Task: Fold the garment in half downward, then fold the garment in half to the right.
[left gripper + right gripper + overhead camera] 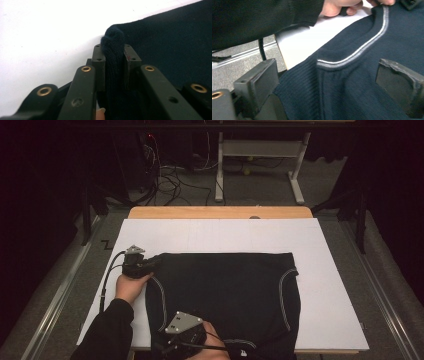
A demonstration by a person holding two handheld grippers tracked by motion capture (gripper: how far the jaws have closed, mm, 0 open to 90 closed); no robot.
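Fingers [98, 66] of left gripper [113, 53] clamped on sweater [225, 290] corner; right gripper [332, 82] fingers apart over probably hem. One sweater, one white board [220, 235].

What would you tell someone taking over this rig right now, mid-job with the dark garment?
Left gripper: shut on a bunched corner of the dark garment, at its far left corner on the white board.
Right gripper: jaws wide apart, set either side of the garment's near edge by the striped trim; the pads do not press on it yet.
Garment: lies spread flat on the board, a striped seam at each side.
Done: left corner gripped.
Left: probably close the right gripper on the near edge, then lift or fold; which of the two I can't tell.
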